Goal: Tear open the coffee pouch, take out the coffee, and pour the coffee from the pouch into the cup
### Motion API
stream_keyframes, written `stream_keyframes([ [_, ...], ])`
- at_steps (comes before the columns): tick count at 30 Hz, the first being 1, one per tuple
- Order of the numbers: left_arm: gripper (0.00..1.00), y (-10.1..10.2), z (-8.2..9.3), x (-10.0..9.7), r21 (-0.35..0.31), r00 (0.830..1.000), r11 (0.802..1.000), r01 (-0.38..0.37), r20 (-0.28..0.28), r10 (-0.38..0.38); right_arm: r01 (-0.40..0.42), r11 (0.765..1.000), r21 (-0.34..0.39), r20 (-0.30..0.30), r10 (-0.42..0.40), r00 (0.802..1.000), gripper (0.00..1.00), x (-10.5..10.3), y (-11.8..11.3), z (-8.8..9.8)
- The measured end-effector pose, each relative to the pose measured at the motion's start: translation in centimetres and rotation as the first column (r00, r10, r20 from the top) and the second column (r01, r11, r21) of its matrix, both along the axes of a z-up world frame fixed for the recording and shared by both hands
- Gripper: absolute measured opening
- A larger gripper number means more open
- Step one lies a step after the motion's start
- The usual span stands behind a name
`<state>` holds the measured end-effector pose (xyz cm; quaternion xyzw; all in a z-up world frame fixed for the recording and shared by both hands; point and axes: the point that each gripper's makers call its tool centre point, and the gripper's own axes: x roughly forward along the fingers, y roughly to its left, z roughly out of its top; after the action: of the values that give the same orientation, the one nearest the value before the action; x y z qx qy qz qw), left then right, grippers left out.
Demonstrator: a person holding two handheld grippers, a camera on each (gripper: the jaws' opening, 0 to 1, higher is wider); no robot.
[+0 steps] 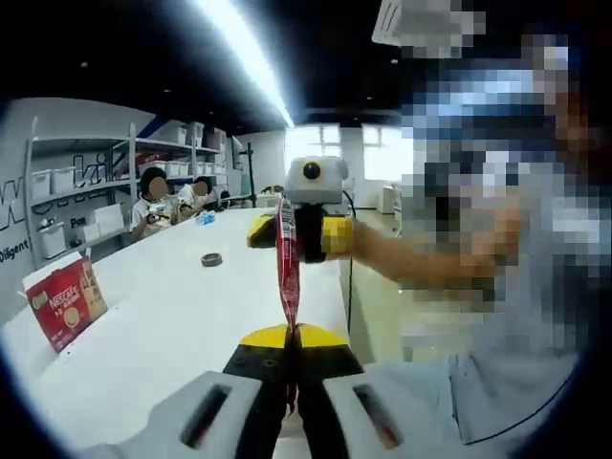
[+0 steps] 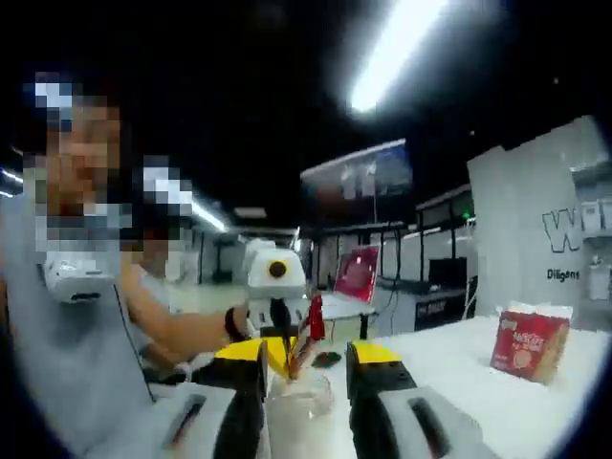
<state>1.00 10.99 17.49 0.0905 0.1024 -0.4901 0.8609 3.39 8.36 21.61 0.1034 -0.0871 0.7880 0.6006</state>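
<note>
- A long white table runs away from the camera in the left gripper view.
- 1 red Nescafé box stands on it near its left edge.
- 1 small dark ring-shaped object lies farther along the tabletop.
- In the right gripper view, a clear cup stands on the white surface, with the red box well off to the right.

A long white counter runs toward bright windows; metal shelves stand beside it, a ceiling light strip above it.
</note>
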Motion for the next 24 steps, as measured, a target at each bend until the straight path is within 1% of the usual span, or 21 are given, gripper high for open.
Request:
stream_keyframes([
  [1,0.04,0.1,0.0,0.0,0.002,1.000,1.000,0.000,0.001,0.000,-0.011,1.000,0.027,-0.024,0.011,1.000,0.28,-0.3,0.1,-0.2],
  [3,0.04,0.5,0.1,0.2,0.002,1.000,1.000,0.000,-0.001,0.000,-0.007,0.991,0.134,-0.054,0.014,0.998,0.24,-0.9,0.2,0.2],
  [4,0.04,0.5,0.2,0.3,0.004,1.000,1.000,0.001,-0.002,-0.001,-0.013,0.983,0.184,-0.059,0.025,0.998,0.19,-1.3,0.2,0.5],
  [5,0.04,0.5,0.2,0.3,0.007,1.000,1.000,0.003,-0.003,-0.003,-0.026,0.975,0.222,-0.072,0.044,0.996,0.17,-1.6,0.2,0.7],
  [6,0.04,0.6,0.3,0.4,0.008,1.000,1.000,0.006,-0.006,-0.006,-0.032,0.972,0.233,-0.089,0.054,0.995,0.17,-1.8,0.4,0.8],
  [7,0.04,0.5,0.2,0.5,0.012,1.000,1.000,0.010,-0.010,-0.010,-0.028,0.974,0.224,-0.087,0.048,0.995,0.17,-1.9,0.9,0.6],
  [9,0.04,0.4,0.2,0.6,0.020,1.000,1.000,0.019,-0.016,-0.018,-0.035,0.975,0.220,-0.079,0.054,0.995,0.16,-2.6,1.4,0.7],
  [10,0.04,0.3,0.1,0.5,0.023,1.000,0.999,0.023,-0.018,-0.023,-0.036,0.975,0.220,-0.073,0.053,0.996,0.11,-2.7,1.6,0.8],
  [13,0.04,0.4,0.2,0.7,0.016,0.999,0.999,0.031,-0.017,-0.031,-0.041,0.974,0.225,-0.094,0.063,0.994,0.11,-2.7,1.7,1.1],
  [15,0.04,0.4,0.0,0.7,0.028,1.000,0.999,0.029,-0.012,-0.029,-0.036,0.975,0.218,-0.102,0.059,0.993,0.11,-2.7,1.8,1.1],
  [17,0.04,0.5,0.0,0.8,0.028,0.999,0.999,0.035,-0.015,-0.035,-0.035,0.975,0.218,-0.125,0.063,0.990,0.11,-2.3,1.7,1.1],
  [19,0.04,0.4,0.0,0.8,0.017,0.999,0.999,0.047,-0.027,-0.046,-0.028,0.977,0.211,-0.142,0.059,0.988,0.10,-2.2,1.8,1.2],
  [20,0.05,0.2,0.0,0.6,-0.003,0.997,0.998,0.060,-0.050,-0.060,-0.030,0.978,0.205,-0.157,0.063,0.986,0.10,-2.2,1.7,1.2],
  [24,0.10,0.2,0.5,1.0,-0.009,0.998,0.999,0.051,-0.042,-0.051,-0.015,0.976,0.218,-0.166,0.052,0.985,0.10,-1.8,1.5,1.5],
])
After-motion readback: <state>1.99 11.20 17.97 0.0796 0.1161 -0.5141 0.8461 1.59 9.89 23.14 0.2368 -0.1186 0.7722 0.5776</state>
